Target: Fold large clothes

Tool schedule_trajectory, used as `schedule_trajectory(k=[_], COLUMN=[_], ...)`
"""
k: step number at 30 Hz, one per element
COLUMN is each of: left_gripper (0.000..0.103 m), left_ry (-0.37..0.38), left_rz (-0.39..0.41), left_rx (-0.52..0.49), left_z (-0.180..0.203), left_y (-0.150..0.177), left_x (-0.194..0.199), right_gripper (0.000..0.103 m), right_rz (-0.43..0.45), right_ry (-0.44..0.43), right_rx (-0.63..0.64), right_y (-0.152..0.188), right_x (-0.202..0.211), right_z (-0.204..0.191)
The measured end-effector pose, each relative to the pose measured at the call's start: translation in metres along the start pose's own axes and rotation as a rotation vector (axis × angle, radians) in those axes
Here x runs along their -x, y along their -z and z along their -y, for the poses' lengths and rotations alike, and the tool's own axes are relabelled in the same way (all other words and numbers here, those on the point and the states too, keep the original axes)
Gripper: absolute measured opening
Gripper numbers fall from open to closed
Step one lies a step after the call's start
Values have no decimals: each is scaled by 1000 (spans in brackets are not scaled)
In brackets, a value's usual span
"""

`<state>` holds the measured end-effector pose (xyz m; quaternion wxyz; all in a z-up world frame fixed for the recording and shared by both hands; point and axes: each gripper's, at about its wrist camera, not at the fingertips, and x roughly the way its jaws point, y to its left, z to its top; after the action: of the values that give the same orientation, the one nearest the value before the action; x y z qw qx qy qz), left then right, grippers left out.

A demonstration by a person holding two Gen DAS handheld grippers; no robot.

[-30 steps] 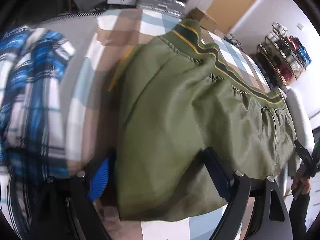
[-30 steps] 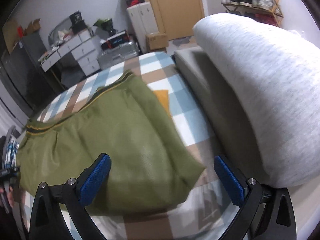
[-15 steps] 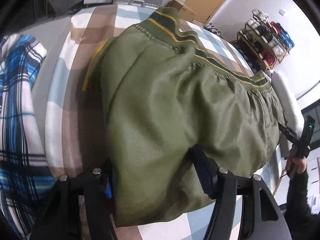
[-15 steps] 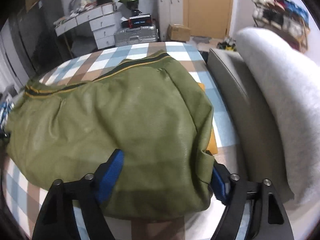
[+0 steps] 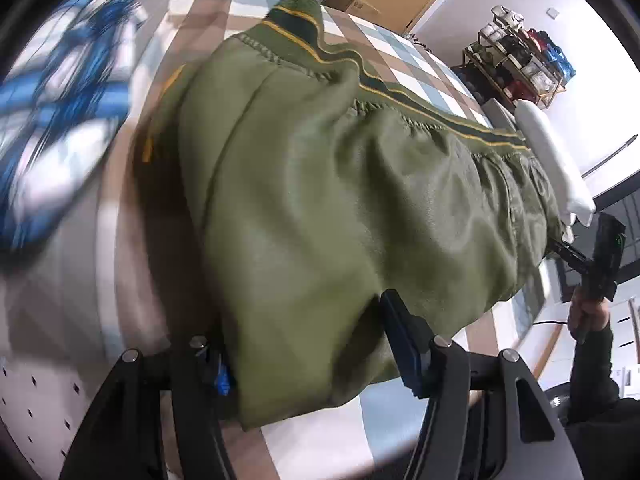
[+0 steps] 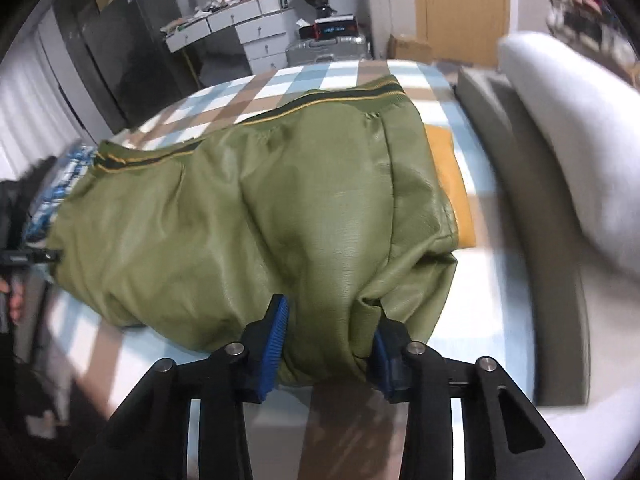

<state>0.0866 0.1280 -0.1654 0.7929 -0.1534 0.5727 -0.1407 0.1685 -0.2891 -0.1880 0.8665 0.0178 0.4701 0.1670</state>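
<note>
Both grippers have closed in on the near edge of the green jacket since the earlier frames, where their jaws stood wide with the cloth only lying between them.

Left wrist view: the left gripper point(image 5: 310, 354) has its jaws partly closed, and a thick fold of the olive bomber jacket point(image 5: 340, 200) is bunched between them. The right pad presses into the cloth; the left pad is almost hidden under the fold, only a small bit of blue shows. So this gripper holds the jacket near its left corner. The jacket lies spread on the checked bedspread point(image 5: 400, 68), with its striped hem at the far side. A blue plaid garment point(image 5: 52, 112), blurred, lies to the left. At the far right, the person's other hand point(image 5: 588, 312) holds the second gripper at the opposite end.

Right wrist view: the right gripper point(image 6: 328, 330) has just been closing, and the jacket point(image 6: 260, 220) is now pinched between the two blue pads, with the fabric wrinkled around them. A yellow-orange part point(image 6: 452, 184), maybe the lining, shows beside the jacket. A grey pillow point(image 6: 568, 140) lies at the right.

I judge that both near corners are now secured, so the next step is likely to lift the edge toward the hem.

Count: one jacket, one plaid garment, one pillow, two grippers.
</note>
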Motion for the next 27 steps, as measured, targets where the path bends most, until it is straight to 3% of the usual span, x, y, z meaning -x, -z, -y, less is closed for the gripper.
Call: schedule_trajectory(k=[3, 5, 7, 8, 9, 10, 11, 13, 15, 17, 18, 20, 21, 27], left_gripper=[56, 56, 56, 59, 68, 72, 76, 77, 77, 77, 82, 93, 95, 98], left_ry=[-82, -160, -180, -170, -162, -162, -168, -222, -292, -293, -292, -295, -296, -280], left_rz=[38, 117, 238, 270, 281, 288, 302, 299, 274, 215, 187, 246, 259, 294], left_rx=[40, 95, 117, 95, 50, 7, -42, -155, -174, -150, -133, -127, -131, -147], left_z=[-9, -15, -12, -5, 8, 20, 35, 69, 85, 82, 75, 70, 71, 68], left_y=[0, -7, -14, -17, -21, -24, -26, -33, -38, -39, -37, -35, -37, -43], left_x=[14, 33, 62, 71, 75, 74, 69, 43, 9, -26, -43, -50, -52, -62], right_gripper=[39, 48, 51, 54, 68, 93, 101, 103, 103, 102, 102, 102, 103, 100], right_rz=[-12, 20, 86, 162, 214, 275, 313, 342, 318, 229, 193, 60, 37, 85], right_ry=[17, 114, 213, 237, 218, 141, 70, 76, 121, 142, 147, 205, 218, 196], right_rx=[-7, 12, 6, -5, -6, 16, 57, 125, 187, 224, 242, 259, 251, 155], right_y=[11, 8, 0, -5, -8, -10, -13, -17, -22, -25, -25, -19, -12, -19], right_x=[12, 21, 37, 52, 62, 72, 76, 69, 48, 12, -1, -45, -57, -43], right_z=[2, 0, -4, -9, -13, -24, -40, -73, -100, -122, -128, -132, -126, -116])
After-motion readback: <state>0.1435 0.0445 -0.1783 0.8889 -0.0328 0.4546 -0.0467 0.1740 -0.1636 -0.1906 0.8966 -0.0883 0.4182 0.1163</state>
